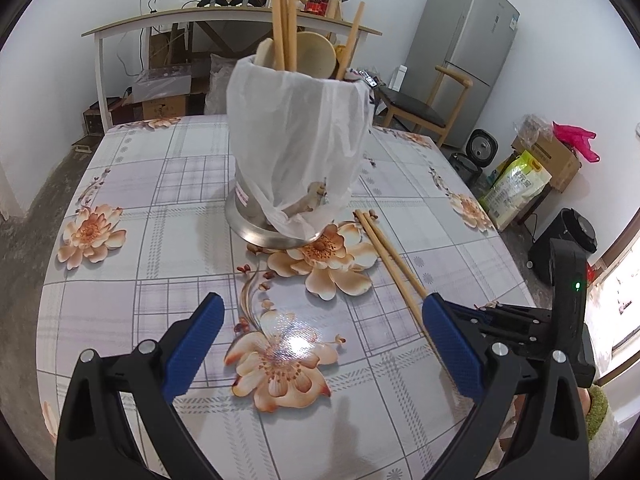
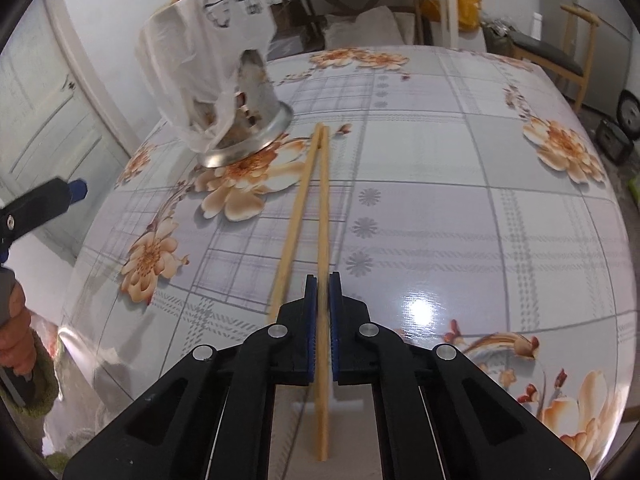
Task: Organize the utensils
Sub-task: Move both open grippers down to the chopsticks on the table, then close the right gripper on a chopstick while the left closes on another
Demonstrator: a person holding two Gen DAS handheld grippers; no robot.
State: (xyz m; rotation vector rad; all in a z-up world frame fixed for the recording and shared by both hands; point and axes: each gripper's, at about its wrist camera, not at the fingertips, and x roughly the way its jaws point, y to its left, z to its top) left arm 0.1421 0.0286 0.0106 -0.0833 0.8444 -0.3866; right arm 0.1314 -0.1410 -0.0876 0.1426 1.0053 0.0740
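A steel utensil holder [image 1: 256, 228] lined with a white plastic bag [image 1: 296, 128] stands mid-table, holding chopsticks and wooden spoons [image 1: 316, 56]. It also shows in the right wrist view [image 2: 248, 148]. Two wooden chopsticks [image 1: 390, 258] lie on the table to its right. In the right wrist view my right gripper [image 2: 322, 280] is shut on one chopstick [image 2: 322, 208]; the other chopstick [image 2: 296, 208] lies just left of it. My left gripper [image 1: 320, 320] is open and empty above the table, in front of the holder; its tip shows in the right wrist view [image 2: 78, 191].
The table wears a floral checked cloth [image 1: 192, 168]. Behind it stand a cluttered side table [image 1: 224, 20], a wooden chair [image 1: 424, 108] and a grey fridge [image 1: 464, 48]. Bags and boxes [image 1: 528, 172] sit on the floor at right.
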